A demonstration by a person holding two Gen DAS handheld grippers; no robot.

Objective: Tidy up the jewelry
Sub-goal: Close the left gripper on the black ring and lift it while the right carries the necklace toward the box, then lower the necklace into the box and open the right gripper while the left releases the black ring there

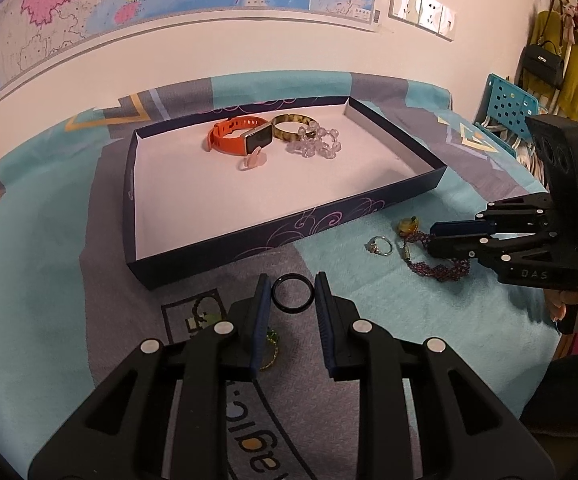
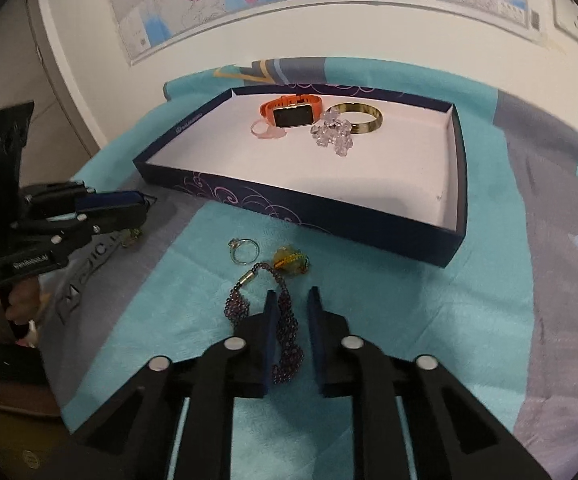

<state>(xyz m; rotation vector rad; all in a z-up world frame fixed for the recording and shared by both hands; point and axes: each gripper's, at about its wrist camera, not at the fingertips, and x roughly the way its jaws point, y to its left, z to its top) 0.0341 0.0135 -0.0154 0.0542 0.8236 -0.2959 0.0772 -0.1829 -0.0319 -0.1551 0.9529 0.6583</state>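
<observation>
Tools both clamped: left tool (image 1: pixel 292 279) on black ring (image 1: pixel 292 311), right tool (image 2: pixel 293 294) on purple bracelet (image 2: pixel 235 306).

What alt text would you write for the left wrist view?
The left gripper holds a black ring over a teal cloth, before a shallow box containing an orange watch, a bangle and clear beads.

Left gripper's (image 1: pixel 292 276) fingers pinch a black ring (image 1: pixel 293 312); right gripper's (image 2: pixel 292 290) fingers closed, both angled downward.
</observation>
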